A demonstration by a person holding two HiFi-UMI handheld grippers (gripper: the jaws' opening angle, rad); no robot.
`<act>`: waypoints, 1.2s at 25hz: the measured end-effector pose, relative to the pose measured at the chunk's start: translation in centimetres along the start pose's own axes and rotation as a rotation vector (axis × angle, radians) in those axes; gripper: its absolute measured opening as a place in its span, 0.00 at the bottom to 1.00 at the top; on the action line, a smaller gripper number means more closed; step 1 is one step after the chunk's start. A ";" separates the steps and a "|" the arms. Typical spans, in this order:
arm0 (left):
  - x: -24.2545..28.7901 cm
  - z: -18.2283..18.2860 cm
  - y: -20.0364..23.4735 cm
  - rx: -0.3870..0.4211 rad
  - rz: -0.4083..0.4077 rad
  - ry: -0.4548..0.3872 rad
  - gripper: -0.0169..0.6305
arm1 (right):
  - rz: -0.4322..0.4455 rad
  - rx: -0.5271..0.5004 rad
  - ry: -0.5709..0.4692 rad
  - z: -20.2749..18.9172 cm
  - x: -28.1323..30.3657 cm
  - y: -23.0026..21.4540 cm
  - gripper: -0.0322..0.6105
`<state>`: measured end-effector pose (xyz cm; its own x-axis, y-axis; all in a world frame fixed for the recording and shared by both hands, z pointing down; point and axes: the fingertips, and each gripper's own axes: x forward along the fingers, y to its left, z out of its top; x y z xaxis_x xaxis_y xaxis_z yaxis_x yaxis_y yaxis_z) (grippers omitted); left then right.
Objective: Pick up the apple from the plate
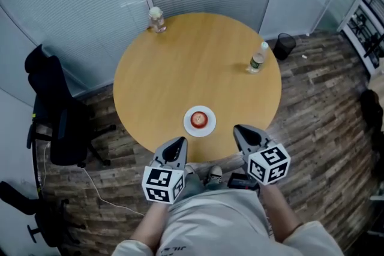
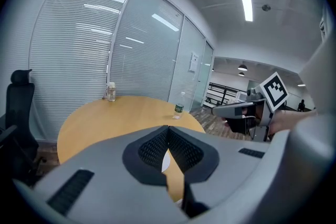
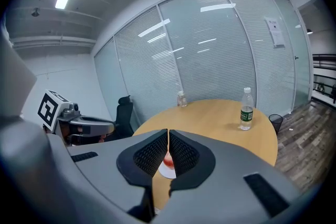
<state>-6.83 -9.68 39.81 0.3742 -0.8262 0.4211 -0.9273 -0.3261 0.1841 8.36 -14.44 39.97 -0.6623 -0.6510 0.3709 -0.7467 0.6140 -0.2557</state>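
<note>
Approach: we hold left gripper point(image 1: 177, 143) and right gripper point(image 1: 240, 131), jaws closed and empty, below the centre-frame apple point(image 1: 198, 119); next, open one.

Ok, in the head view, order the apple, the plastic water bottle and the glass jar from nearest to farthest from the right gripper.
1. apple, on the plate, just left of the right gripper.
2. water bottle, at the right edge of the table.
3. jar, far edge, left.
</note>
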 end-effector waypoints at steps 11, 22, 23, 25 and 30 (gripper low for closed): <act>2.0 0.9 1.9 0.007 -0.052 0.039 0.03 | -0.047 0.043 0.011 0.4 1.8 -0.4 0.10; 4.7 -0.5 2.0 0.013 -0.120 0.092 0.03 | -0.089 0.051 0.053 -0.3 2.7 -1.3 0.10; 4.9 -0.7 2.0 0.013 -0.126 0.097 0.03 | -0.092 0.055 0.062 -0.7 2.8 -1.3 0.10; 5.3 -1.1 1.8 0.014 -0.135 0.107 0.03 | -0.098 0.064 0.076 -1.2 3.0 -1.6 0.10; 6.4 -2.4 1.7 0.020 -0.148 0.144 0.03 | -0.099 0.074 0.101 -2.2 3.9 -2.2 0.10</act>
<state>-5.98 -14.39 44.93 0.5034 -0.6945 0.5140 -0.8614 -0.4497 0.2361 7.57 -17.32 43.96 -0.5787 -0.6558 0.4849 -0.8129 0.5121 -0.2776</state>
